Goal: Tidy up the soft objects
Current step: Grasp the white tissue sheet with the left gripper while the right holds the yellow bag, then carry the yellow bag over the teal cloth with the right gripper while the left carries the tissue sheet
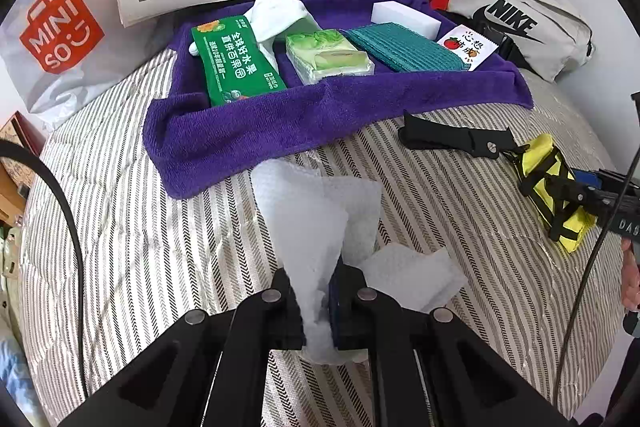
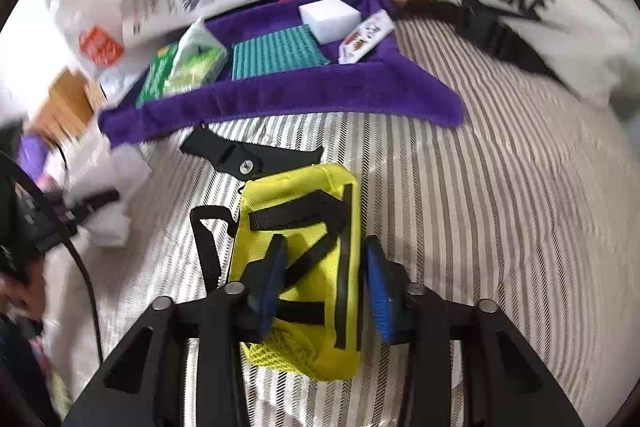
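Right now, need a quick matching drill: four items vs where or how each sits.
Items:
1. white tissue
2. yellow pouch
3. white sponge block
4. Nike bag

States:
A. lying on the purple towel
B. between the open right hand-held gripper fingers
C. pinched in the left hand-held gripper
D. at the far right of the bed, behind the towel

Pairs: 1-C, 2-B, 3-A, 4-D

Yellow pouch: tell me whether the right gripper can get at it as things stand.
Probably yes. The right gripper is open with its blue pads on either side of the yellow pouch, which lies on the striped bedding. Nothing sits between them; only the pouch's own black straps cross it.
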`<state>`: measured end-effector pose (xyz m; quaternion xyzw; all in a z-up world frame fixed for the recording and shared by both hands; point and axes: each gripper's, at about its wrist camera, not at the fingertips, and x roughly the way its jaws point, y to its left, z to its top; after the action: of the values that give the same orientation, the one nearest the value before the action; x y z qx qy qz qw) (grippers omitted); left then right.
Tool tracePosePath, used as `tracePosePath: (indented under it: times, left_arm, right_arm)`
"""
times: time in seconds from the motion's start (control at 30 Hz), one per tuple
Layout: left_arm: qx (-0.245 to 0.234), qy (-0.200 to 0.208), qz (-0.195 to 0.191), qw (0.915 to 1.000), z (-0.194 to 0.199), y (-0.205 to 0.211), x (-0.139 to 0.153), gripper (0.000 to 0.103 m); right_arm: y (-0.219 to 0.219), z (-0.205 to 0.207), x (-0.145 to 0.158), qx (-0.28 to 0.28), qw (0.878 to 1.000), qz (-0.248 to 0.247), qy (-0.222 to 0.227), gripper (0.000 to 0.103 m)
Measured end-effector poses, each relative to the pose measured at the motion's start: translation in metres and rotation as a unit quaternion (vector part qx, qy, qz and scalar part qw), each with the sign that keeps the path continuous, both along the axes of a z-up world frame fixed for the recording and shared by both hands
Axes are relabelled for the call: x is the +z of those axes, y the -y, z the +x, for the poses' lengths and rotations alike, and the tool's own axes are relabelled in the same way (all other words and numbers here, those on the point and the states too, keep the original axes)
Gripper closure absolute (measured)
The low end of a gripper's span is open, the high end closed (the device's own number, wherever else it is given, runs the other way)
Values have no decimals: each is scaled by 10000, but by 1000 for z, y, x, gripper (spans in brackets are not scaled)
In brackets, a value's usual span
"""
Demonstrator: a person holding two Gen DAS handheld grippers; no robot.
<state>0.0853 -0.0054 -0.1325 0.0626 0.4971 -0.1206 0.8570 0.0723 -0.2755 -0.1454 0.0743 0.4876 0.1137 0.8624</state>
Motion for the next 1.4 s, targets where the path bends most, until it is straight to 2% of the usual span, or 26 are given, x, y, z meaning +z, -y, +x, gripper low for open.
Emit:
tracePosePath:
  times: [0.03,0.1,0.17,0.4,0.6,0.63,0.8,0.93,1.07,1.4]
  left_arm:
    - [6,32,-10,10000,0,-1,-1,95]
    - [25,62,-27,10000,-1,-1,-1,95]
    - [20,85,-47,10000,-2,-1,-1,95]
    - [8,107,-224,9997,-5,-7,-1,95]
    - [24,143,-181,9997,-6,-5,-2,94]
    - [31,175,-161,9997,-7,-4,-2,94]
    - [86,352,-158,9992,-12,-3,-3,94]
    - [151,527,-199,9983,-16,-4,-5,94]
    - [240,659,-391,9968,-20,-9,-7,94]
    - [237,574,-770,9951,-18,-16,-9,91]
  right_arm:
    - [8,0,0,-115,9995,286,-86,47]
    - [16,-3,2,-297,9981,519,-171,33]
    - [16,-7,5,-296,9983,476,-185,30]
    - [-23,-22,12,173,9995,-220,150,18]
    - [-52,-14,-8,126,9942,-1069,54,16]
    - [-53,-14,-8,84,9934,-1132,166,16]
    - [-50,-14,-10,74,9934,-1099,334,14]
    - [-49,-12,-14,82,9935,-1053,435,6]
    - [-51,-13,-14,55,9929,-1057,544,5]
    - [-51,-14,-14,17,9930,-1022,592,5]
